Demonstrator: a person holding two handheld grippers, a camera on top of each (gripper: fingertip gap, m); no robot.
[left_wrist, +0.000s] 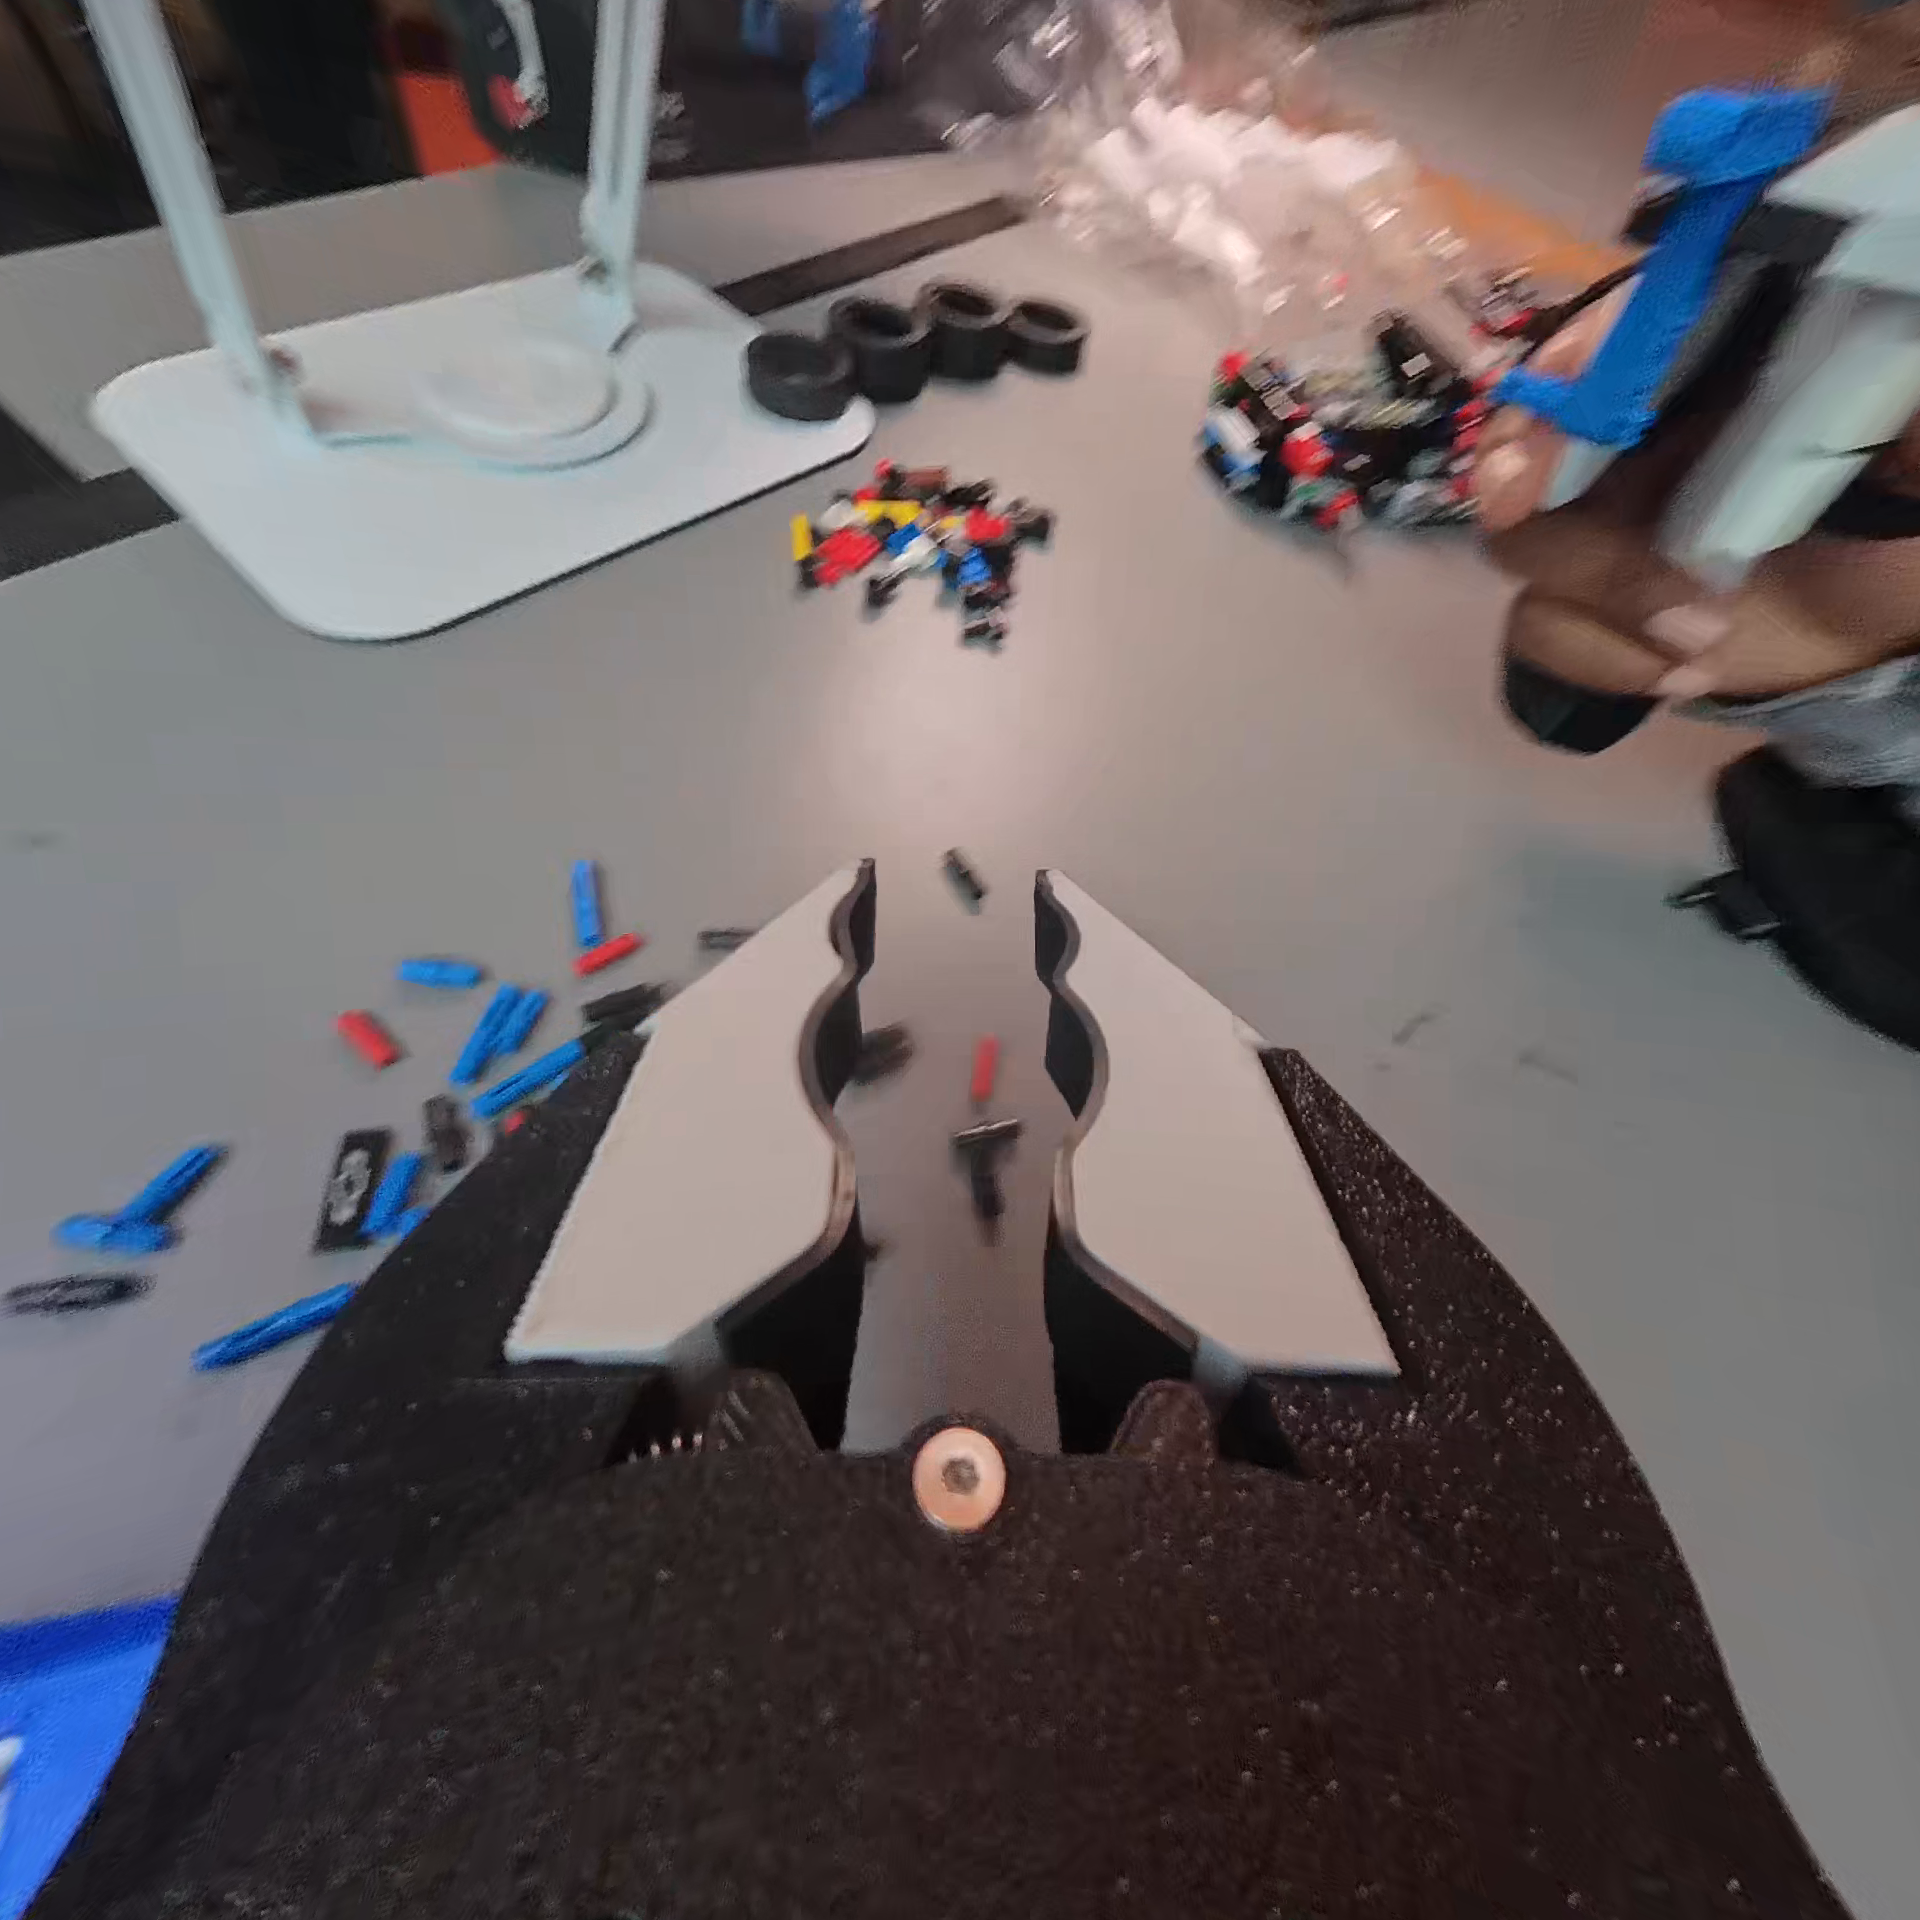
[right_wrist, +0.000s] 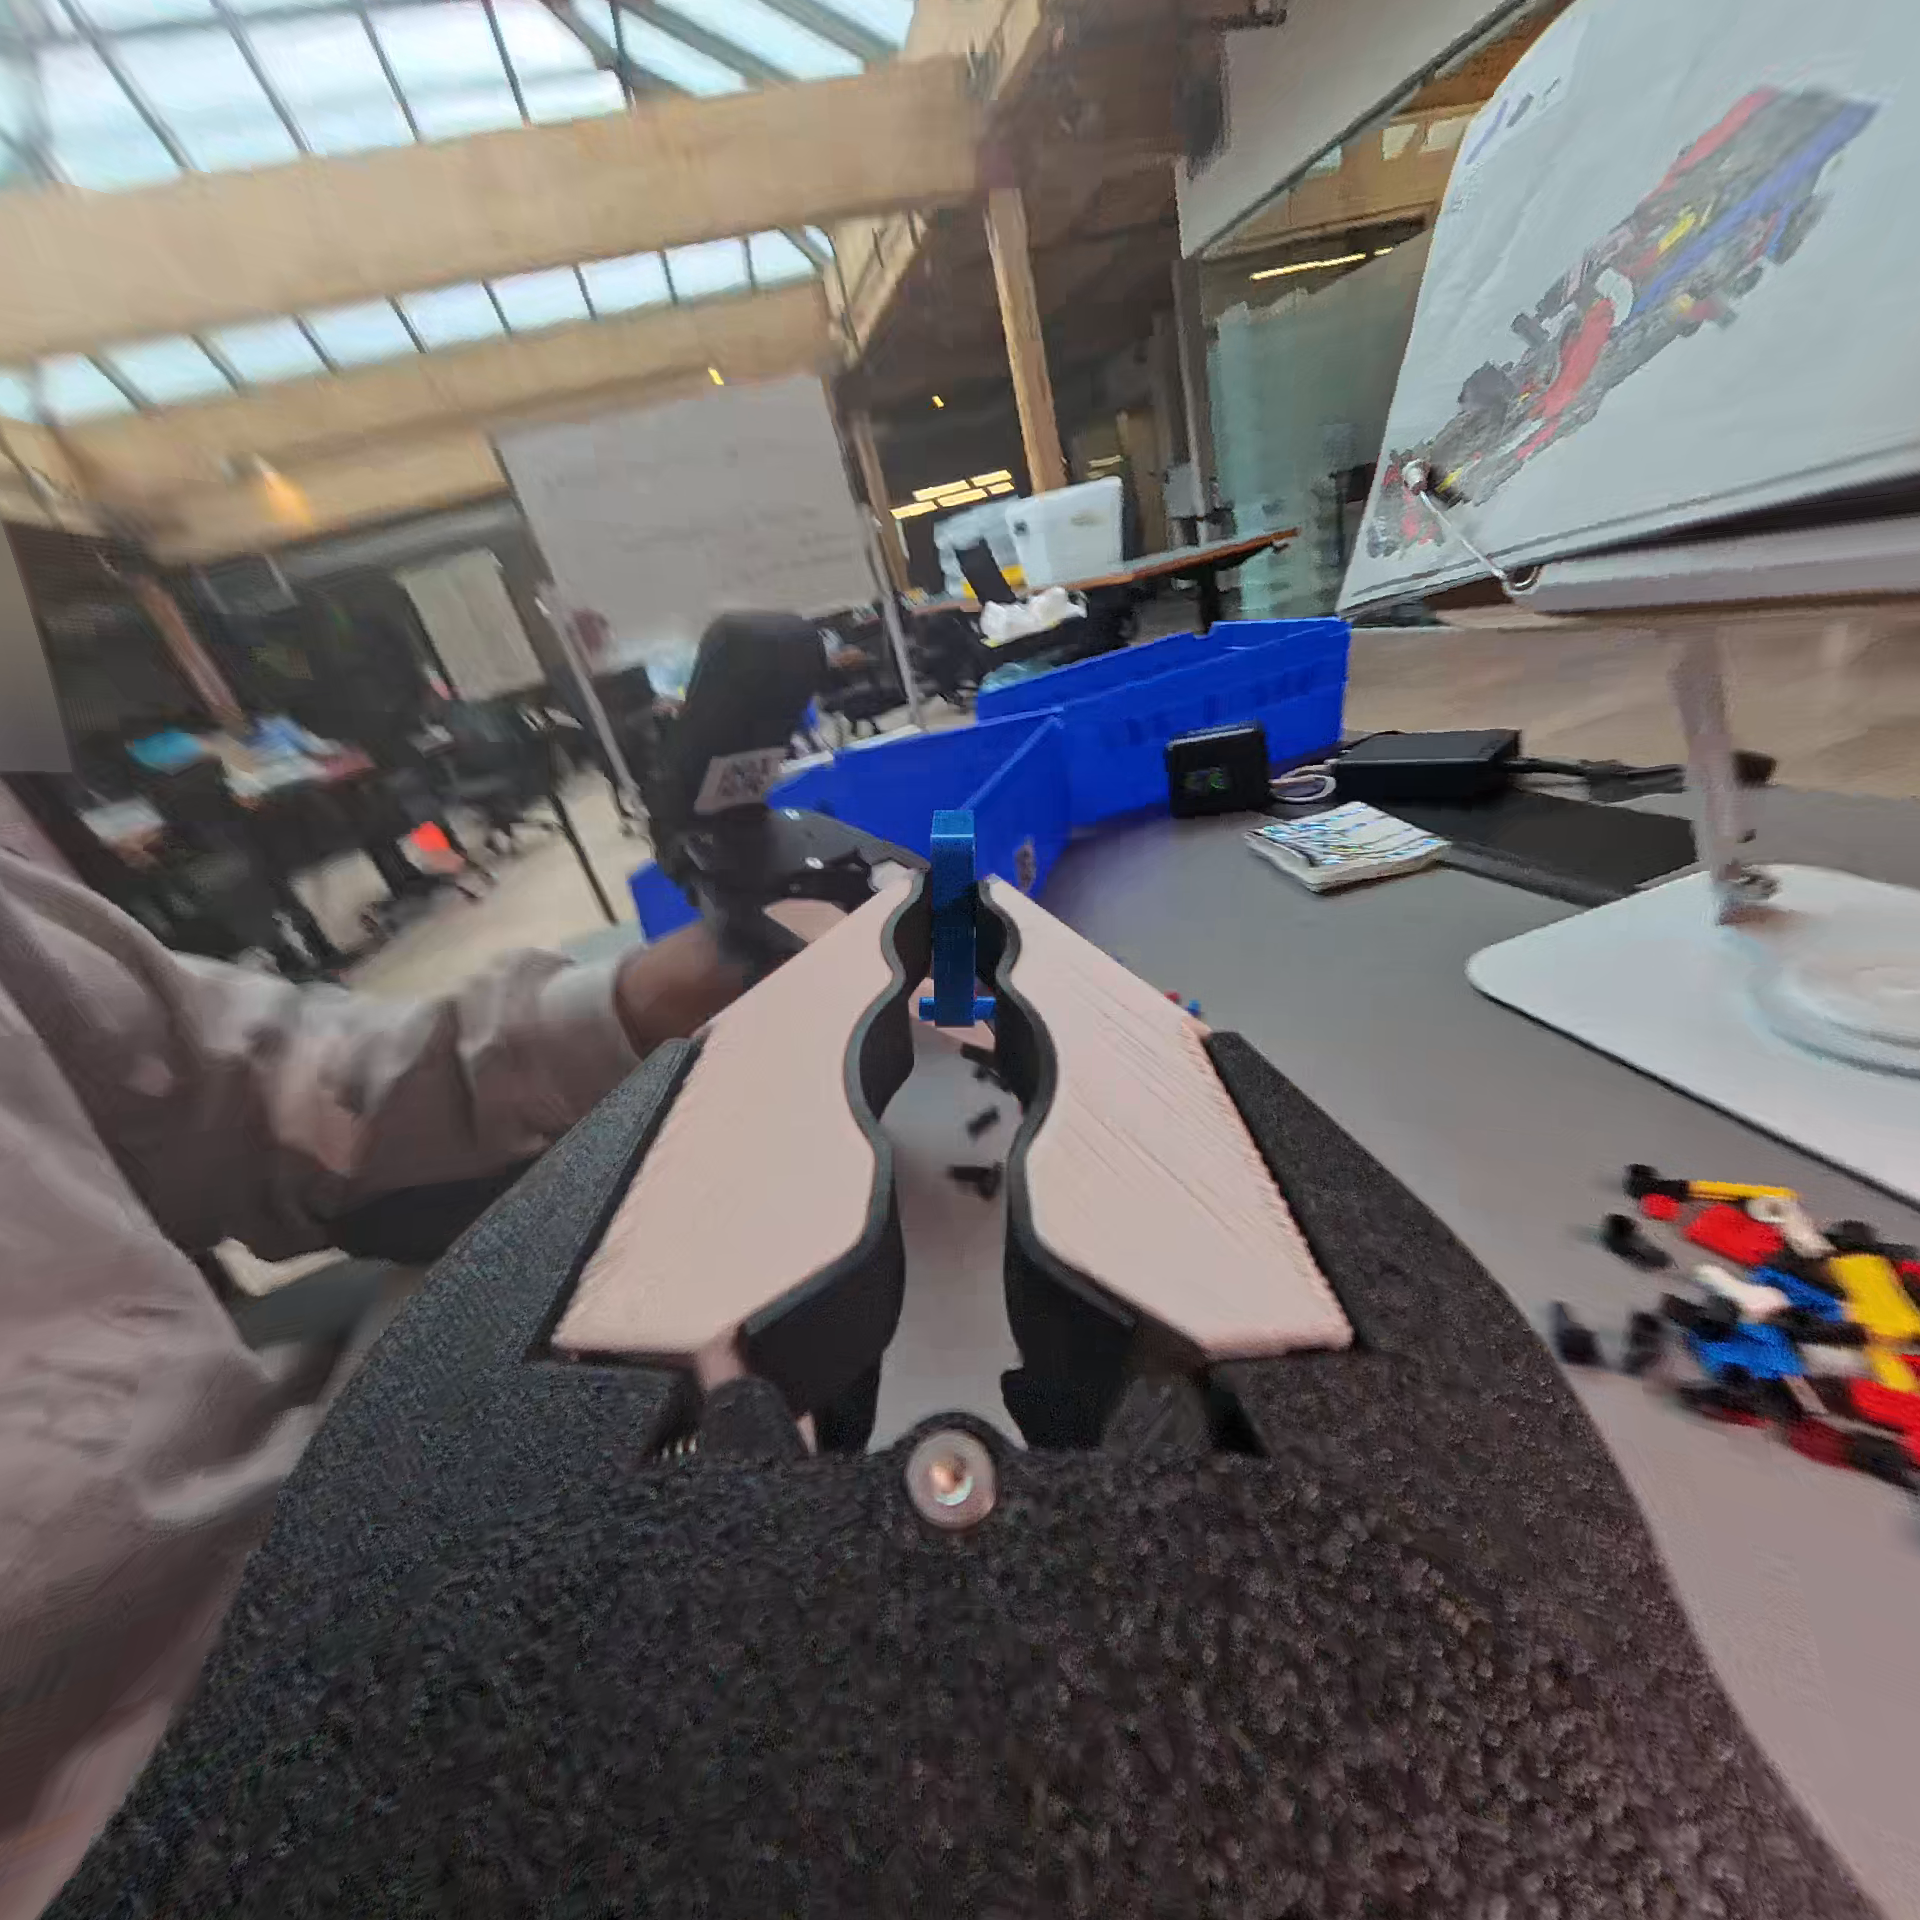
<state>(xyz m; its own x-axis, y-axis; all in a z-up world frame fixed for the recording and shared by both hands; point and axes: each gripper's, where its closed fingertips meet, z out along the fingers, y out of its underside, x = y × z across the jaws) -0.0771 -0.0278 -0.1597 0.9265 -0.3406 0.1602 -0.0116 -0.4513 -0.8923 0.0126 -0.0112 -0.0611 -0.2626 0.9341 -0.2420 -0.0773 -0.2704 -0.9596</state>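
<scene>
Blue piece (right_wrist: 953, 920) pinched upright between my right fingers (right_wrist: 1091, 997) mid-frame, my left fingers (left_wrist: 758, 997) spread over small pins (left_wrist: 985, 1070) on the grey bench (left_wrist: 1195, 790), brick pile (left_wrist: 920, 545) above centre.

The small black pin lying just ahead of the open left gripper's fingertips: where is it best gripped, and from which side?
Judging by its pose, grip the black pin across its middle, from above. It lies flat on the grey table, nearly in line with the left gripper, so the fingers could close on its long sides.

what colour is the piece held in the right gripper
Blue. The piece sits clamped between the right gripper's fingertips, clearest in the right wrist view.
</scene>
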